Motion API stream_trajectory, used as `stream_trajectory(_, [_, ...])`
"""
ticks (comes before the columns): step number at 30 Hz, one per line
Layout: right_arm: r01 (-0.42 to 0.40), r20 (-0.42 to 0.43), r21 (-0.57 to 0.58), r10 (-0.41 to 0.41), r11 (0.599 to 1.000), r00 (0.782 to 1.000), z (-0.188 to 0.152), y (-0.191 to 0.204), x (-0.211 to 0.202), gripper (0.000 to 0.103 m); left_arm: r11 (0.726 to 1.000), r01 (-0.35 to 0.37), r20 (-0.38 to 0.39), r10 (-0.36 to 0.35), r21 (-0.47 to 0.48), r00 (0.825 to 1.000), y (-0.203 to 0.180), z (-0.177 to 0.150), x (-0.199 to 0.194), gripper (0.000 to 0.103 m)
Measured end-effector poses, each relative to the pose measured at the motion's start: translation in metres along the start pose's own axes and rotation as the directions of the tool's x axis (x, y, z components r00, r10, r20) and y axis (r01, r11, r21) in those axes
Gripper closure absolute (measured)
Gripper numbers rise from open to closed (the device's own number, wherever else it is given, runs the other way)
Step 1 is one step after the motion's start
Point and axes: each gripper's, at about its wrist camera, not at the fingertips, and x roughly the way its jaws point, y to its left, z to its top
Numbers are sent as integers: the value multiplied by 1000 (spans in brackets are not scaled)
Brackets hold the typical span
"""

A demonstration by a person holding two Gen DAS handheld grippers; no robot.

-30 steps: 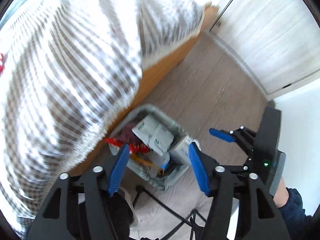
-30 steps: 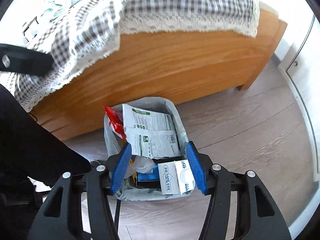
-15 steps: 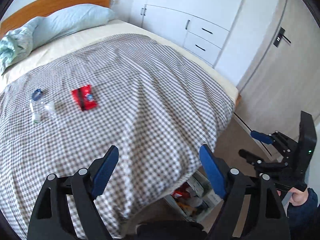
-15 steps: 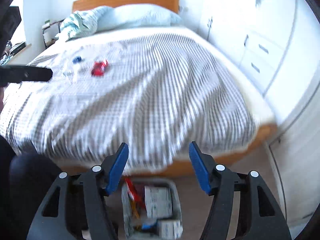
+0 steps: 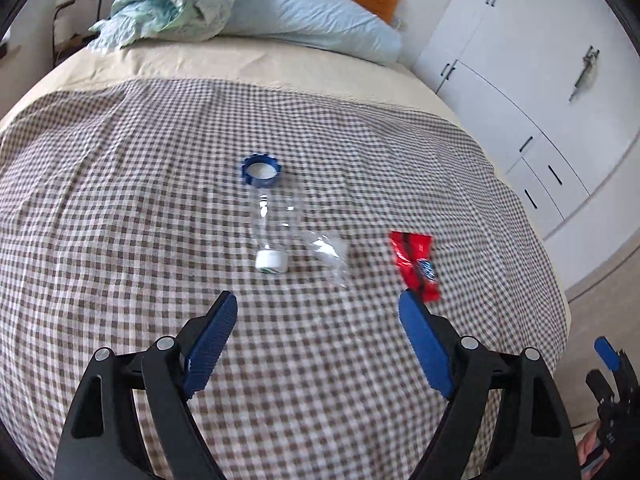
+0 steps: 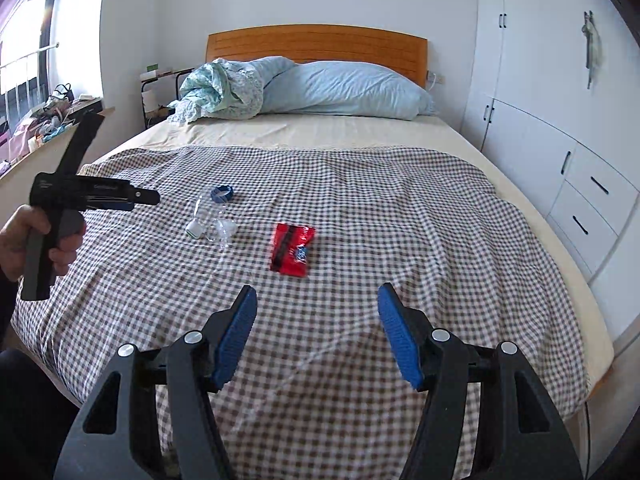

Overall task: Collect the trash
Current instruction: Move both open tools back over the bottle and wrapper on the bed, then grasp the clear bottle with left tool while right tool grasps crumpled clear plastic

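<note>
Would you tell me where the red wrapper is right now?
In both wrist views the red wrapper lies flat on the checked bedspread, right of the clear plastic bottle.

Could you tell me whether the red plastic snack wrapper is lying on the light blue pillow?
No, the red plastic snack wrapper lies flat on the brown-and-white checked bedspread, well short of the light blue pillow at the headboard.
</note>
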Motion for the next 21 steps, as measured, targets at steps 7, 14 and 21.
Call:
stream_trajectory(7, [-51,-50,-50,48,997,998,12,20,65,42,998,-65,-60,65,1,996,31,17,82,35])
stream_trajectory(14, [-112,-93,-7,111,994,989,20,40,124,42,998,-48,-106,53,48,993,30,8,124,73])
stream_trajectory(21, [-193,-134,-30,187,981,973,35,86,183,42,995,-93,-66,96,45,993,38,-19,67,74])
